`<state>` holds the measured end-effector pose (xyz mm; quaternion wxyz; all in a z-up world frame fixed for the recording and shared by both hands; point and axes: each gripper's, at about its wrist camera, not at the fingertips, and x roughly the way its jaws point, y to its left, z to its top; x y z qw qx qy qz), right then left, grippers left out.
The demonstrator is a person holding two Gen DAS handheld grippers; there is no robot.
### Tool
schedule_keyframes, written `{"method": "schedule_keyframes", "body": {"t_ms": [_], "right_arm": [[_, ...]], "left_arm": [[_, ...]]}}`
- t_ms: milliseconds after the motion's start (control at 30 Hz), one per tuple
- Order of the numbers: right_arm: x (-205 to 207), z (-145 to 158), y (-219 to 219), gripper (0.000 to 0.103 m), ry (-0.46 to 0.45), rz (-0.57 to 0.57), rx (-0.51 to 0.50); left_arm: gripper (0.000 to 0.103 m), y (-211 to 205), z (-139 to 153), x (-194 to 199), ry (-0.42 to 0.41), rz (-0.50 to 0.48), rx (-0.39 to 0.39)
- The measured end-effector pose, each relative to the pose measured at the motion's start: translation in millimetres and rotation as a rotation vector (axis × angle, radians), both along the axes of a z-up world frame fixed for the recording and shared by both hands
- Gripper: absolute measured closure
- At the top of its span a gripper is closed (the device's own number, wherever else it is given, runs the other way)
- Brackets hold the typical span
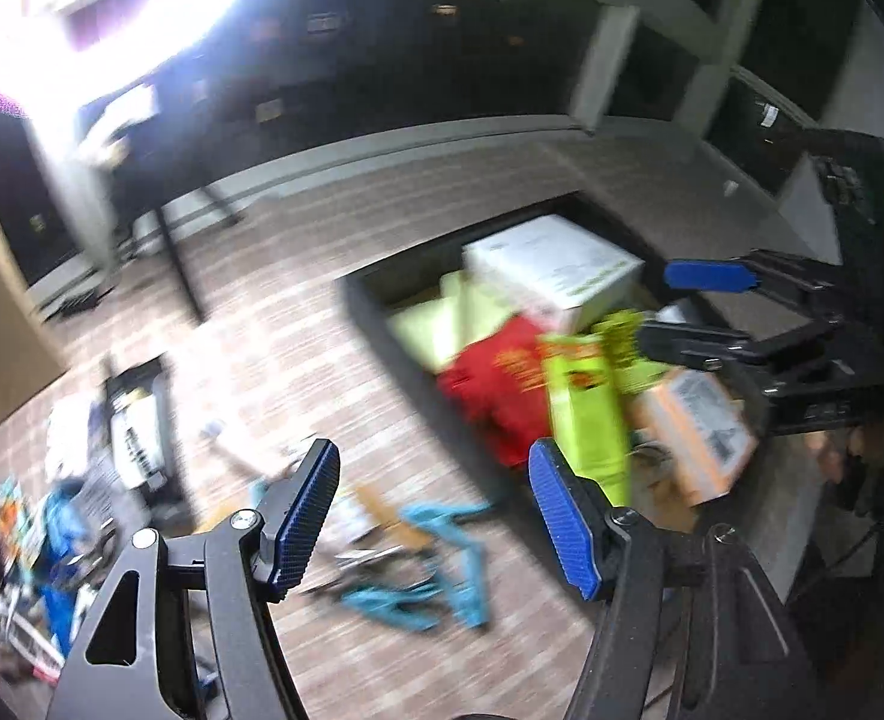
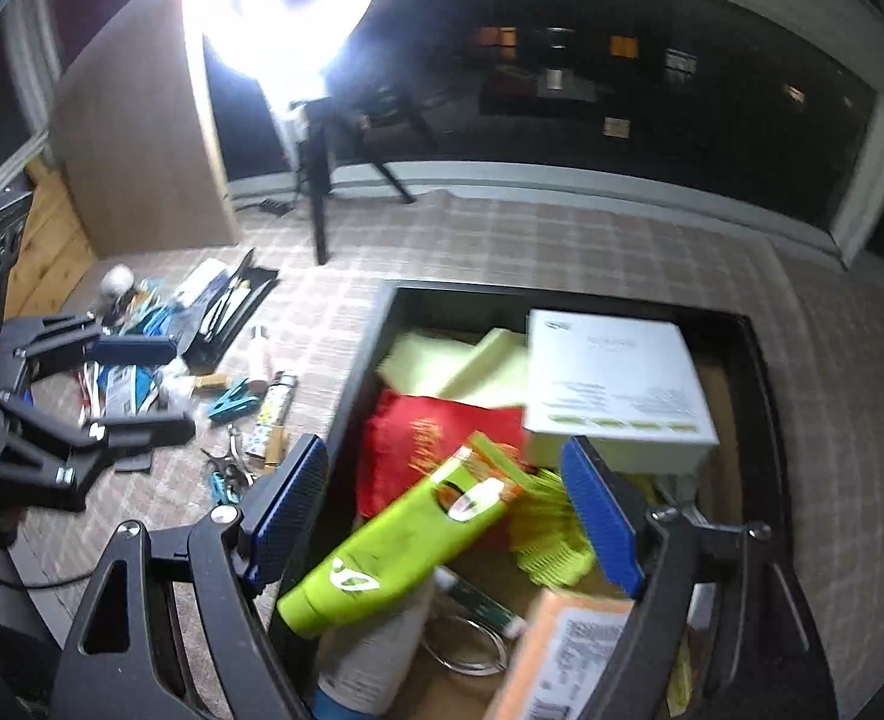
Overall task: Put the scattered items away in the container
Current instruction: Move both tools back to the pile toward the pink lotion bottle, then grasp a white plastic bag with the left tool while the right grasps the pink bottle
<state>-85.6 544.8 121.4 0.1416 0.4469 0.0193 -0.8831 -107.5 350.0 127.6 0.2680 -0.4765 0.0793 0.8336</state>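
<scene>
In the left wrist view: we see the left hand-held gripper [image 1: 436, 510] with its blue pads spread and nothing between them, hanging above the checked floor mat [image 1: 298, 324].
Below it: we make out blurred teal clips [image 1: 436, 558] lying on the mat.
Container: the black bin [image 1: 376, 306] sits to the right, holding a white box [image 1: 556, 267], a red packet [image 1: 496, 384], a lime-green tube [image 1: 586, 414] and an orange box [image 1: 694, 426].
Other gripper: the right hand-held gripper [image 1: 676, 306] reaches over the bin from the right, its fingers apart.
Leftover pile: we see a blurred heap of scattered items [image 1: 52, 510] at the far left.

In the right wrist view: the right hand-held gripper [image 2: 448, 516] hangs over the bin [image 2: 358, 372], spread wide and gripping nothing.
Beneath it: the lime-green tube [image 2: 382, 552] lies tilted across the red packet [image 2: 430, 432], beside a yellow-green brush [image 2: 538, 516]; the white box [image 2: 610, 384] sits behind.
On the mat: scattered items [image 2: 142, 354], a teal clip [image 2: 232, 399] and a black tray [image 2: 232, 306] lie left of the bin.
Left gripper: the left hand-held gripper [image 2: 136, 387] hovers open over that pile.
</scene>
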Motion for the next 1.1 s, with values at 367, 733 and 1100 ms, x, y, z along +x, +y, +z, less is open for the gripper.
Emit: {"method": "schedule_keyframes", "body": {"t_ms": [367,733,1100], "right_arm": [[-42.4,-13.7,-100.2,0.031,-0.065,0.231,-0.01],[-100.6,-67.8,-180.7,0.051,-0.206,0.372,0.061],[-128.4,-107.3,-198.5,0.055,-0.289,0.38,0.1]], "left_arm": [[0.058,-111.5,-38.7,-28.8,-0.087,0.185,-0.093],[0.066,-124.2,-75.4,-45.2,-0.167,0.178,-0.129],[0.065,-123.6,-86.0,-59.3,-0.178,0.155,-0.152]]}}
